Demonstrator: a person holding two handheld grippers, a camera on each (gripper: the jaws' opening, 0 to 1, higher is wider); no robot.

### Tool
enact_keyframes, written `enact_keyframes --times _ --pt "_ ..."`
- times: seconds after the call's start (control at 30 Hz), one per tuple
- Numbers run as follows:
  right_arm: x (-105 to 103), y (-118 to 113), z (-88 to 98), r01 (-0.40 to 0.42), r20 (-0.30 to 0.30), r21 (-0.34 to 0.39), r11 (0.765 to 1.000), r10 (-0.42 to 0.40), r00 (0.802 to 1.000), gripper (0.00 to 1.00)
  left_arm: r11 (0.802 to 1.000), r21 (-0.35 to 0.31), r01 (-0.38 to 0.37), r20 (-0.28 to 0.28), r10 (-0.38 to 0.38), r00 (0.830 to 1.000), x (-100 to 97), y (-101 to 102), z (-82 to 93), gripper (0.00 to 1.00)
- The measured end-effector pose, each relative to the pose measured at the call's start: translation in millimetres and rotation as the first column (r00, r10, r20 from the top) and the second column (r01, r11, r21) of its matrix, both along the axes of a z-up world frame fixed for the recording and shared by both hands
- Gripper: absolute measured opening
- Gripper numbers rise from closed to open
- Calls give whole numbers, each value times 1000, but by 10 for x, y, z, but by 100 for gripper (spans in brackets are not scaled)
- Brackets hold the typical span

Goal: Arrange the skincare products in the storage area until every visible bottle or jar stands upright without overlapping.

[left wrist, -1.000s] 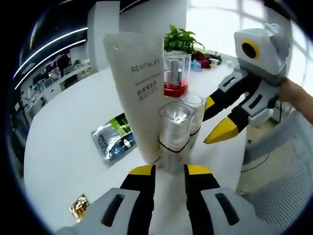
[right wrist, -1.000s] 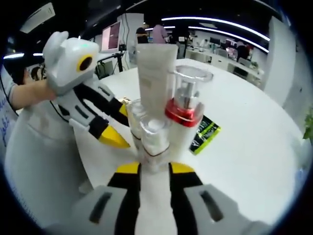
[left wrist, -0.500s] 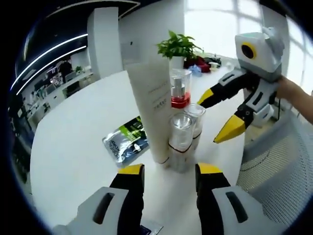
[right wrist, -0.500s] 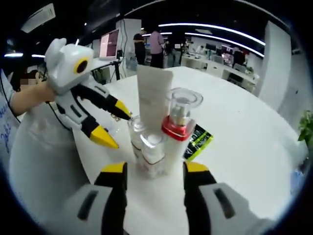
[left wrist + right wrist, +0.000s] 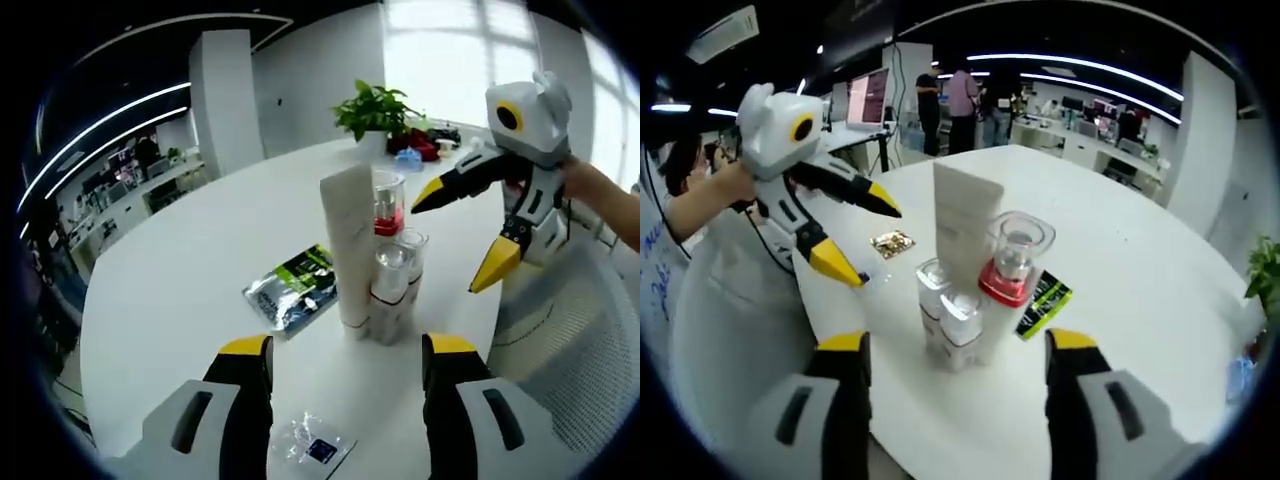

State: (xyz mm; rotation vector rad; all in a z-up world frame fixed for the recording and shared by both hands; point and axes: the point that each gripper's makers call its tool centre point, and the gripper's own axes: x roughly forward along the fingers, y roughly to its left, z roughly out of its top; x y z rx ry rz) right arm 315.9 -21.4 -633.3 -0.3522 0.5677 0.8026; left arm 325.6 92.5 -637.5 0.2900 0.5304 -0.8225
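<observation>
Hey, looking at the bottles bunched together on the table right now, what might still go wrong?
The tall white tube stands on its narrow end close against the pump bottle with the red collar and two small clear-capped bottles; a nudge to one could topple the rest. The cluster sits fairly near the table's edge, so a falling bottle might roll off. Both the left gripper and right gripper are open nearby and could clip it.

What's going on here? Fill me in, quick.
A person holds a two-jaw gripper in each hand over a white table. Both the left gripper and right gripper are open and hold nothing. Between them four skincare products stand upright in a tight cluster: a tall white tube, a red-collared pump bottle and two small clear-capped bottles. A green-and-black sachet lies flat beside them.
</observation>
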Motion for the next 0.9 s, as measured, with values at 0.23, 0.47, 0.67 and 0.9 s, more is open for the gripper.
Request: enact_keyframes --times 0.23,0.47,0.67,0.9 --pt "-13 21 80 -9 11 1 1000 9 1000 83 1000 -6 4 21 -4 1000 -32 70 147 72" --pt "-13 22 146 -13 24 -12 1000 14 1000 90 1000 -22 16 33 -15 999 -52 156 251 84" --pt "-13 31 181 -15 27 -17 1000 15 1000 97 1000 -18 22 28 -21 999 -56 197 242 91" --pt "-23 36 181 -23 22 -26 999 23 999 99 999 1 44 25 -44 999 -119 275 239 97"
